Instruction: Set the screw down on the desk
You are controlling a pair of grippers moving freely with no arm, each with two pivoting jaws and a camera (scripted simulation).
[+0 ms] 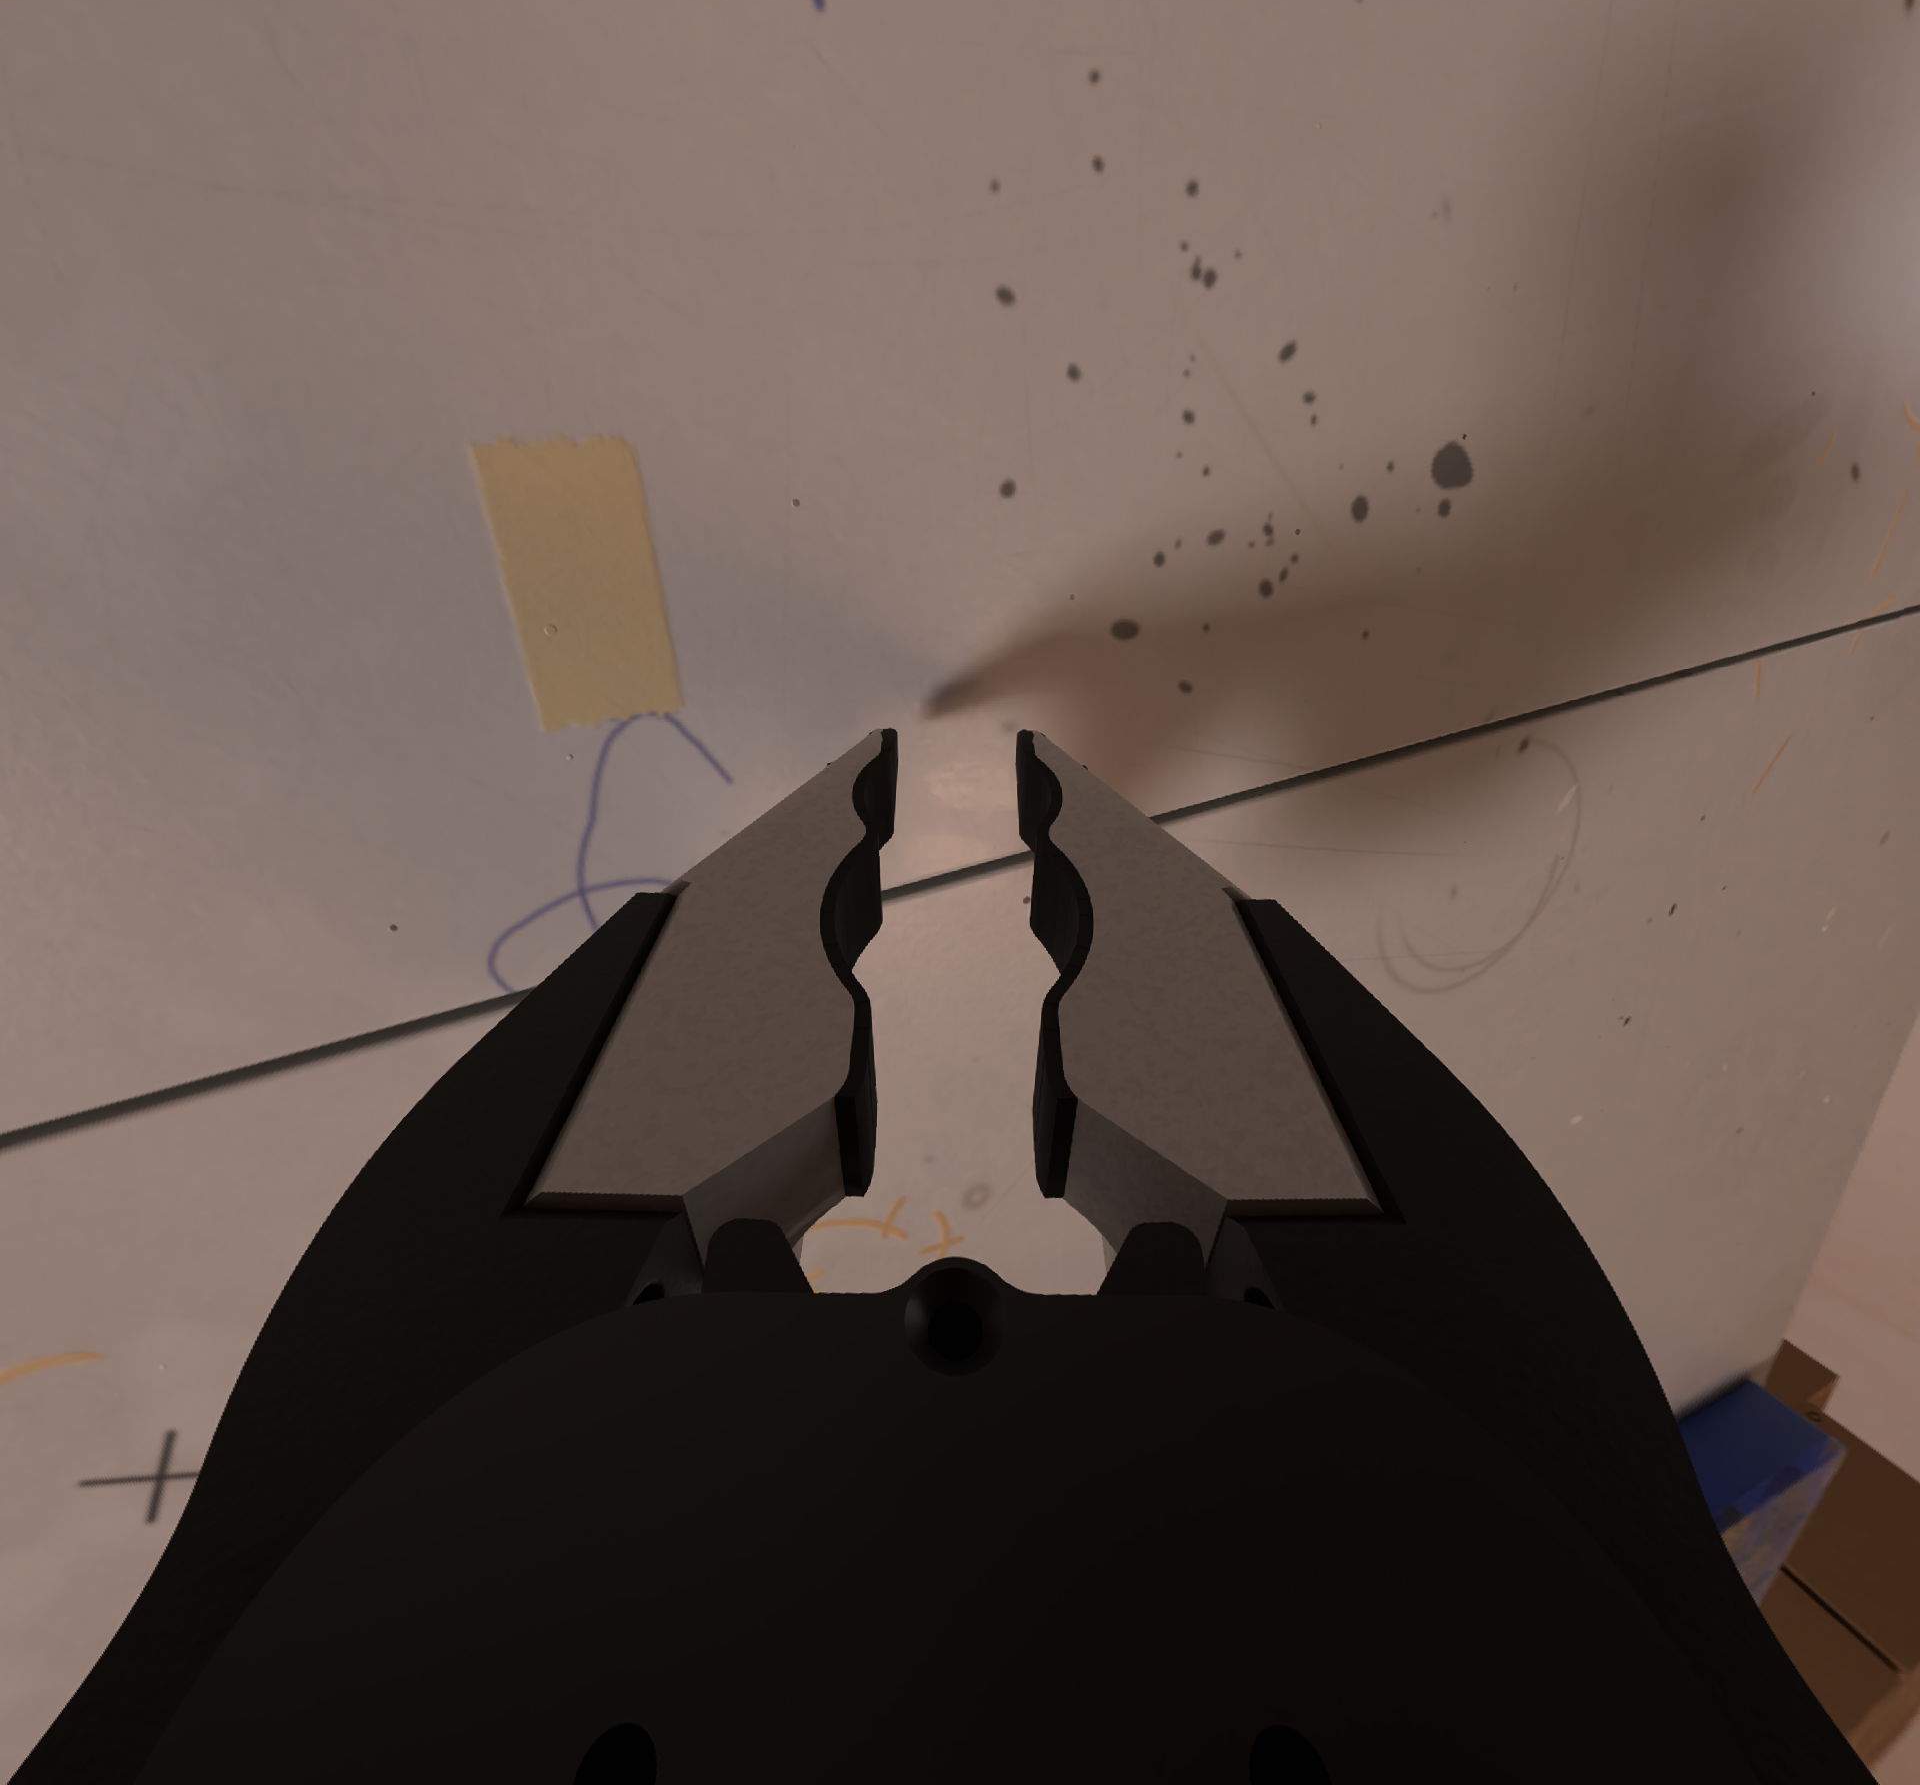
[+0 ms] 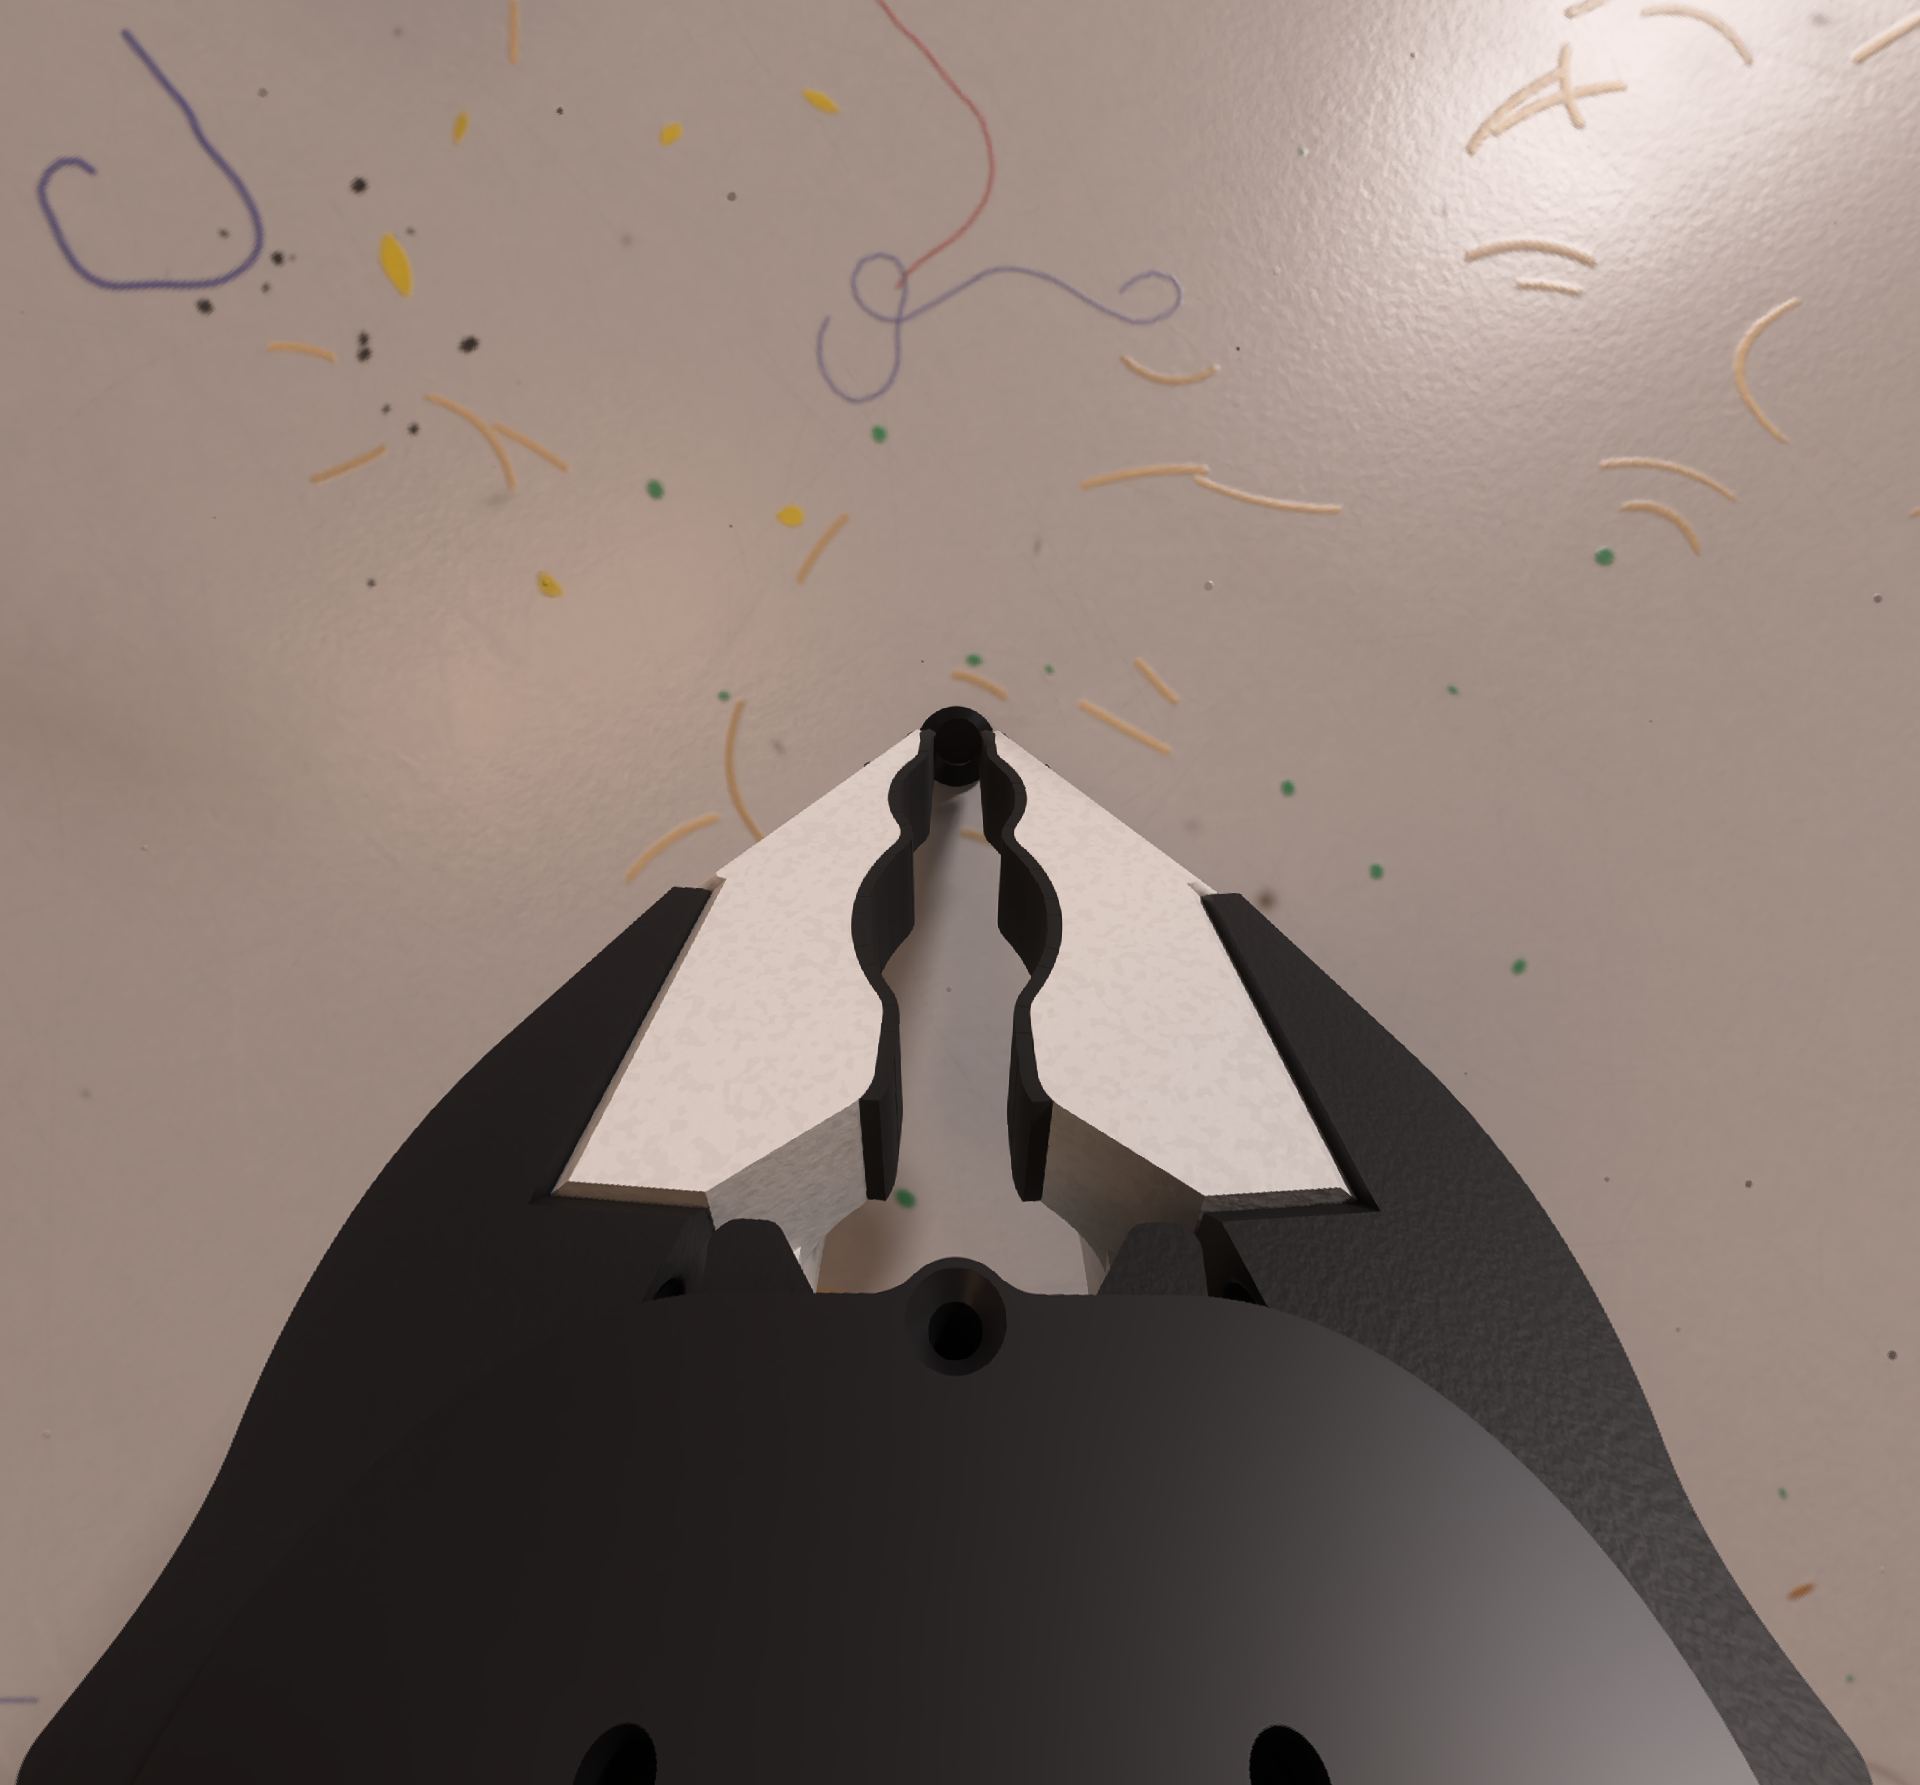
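Observation:
In the right wrist view, my right gripper (image 2: 957, 748) is shut on a small black screw (image 2: 956, 733), pinched at the very fingertips. Its round head shows end-on, above the pale desk (image 2: 1351, 800). How high the screw is above the surface I cannot tell. In the left wrist view, my left gripper (image 1: 957, 743) is open by a narrow gap and empty, pointing down at the desk (image 1: 312, 229). The screw and the right gripper do not show in the left wrist view, only a broad dark shadow at the right.
The desk is marked with pen scribbles, paint specks and wood shavings (image 2: 1262, 494). A strip of beige tape (image 1: 574, 582) lies left of the left gripper. A dark seam line (image 1: 1455, 733) crosses the desk. Cardboard boxes and a blue object (image 1: 1766, 1486) sit beyond the desk edge at lower right.

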